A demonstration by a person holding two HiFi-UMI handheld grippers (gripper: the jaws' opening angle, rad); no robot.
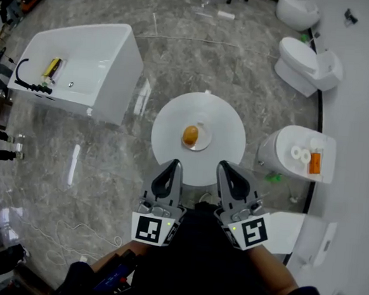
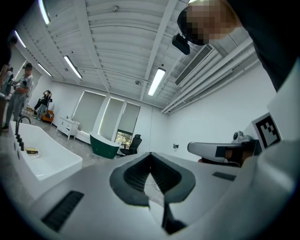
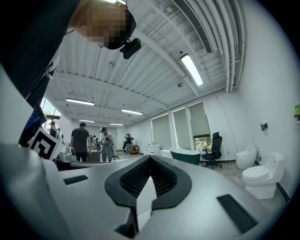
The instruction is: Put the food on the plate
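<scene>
A round orange-brown piece of food [image 1: 190,135] lies on a small plate [image 1: 205,137] in the middle of a round white table [image 1: 232,124]. Both grippers are held close to the person's body, short of the table's near edge and apart from the food. My left gripper [image 1: 172,166] is shut with nothing between its jaws, and my right gripper [image 1: 223,168] is shut and empty too. The gripper views point level across the room: the left gripper [image 2: 151,153] and the right gripper [image 3: 150,157] each show their pads meeting, and neither shows the table or the food.
A white bathtub [image 1: 83,66] stands on the floor at the left. Toilets [image 1: 304,60] line the right wall, and a white unit [image 1: 298,153] with paper rolls stands beside the table. People [image 3: 82,139] stand far off, near a green tub [image 2: 105,146].
</scene>
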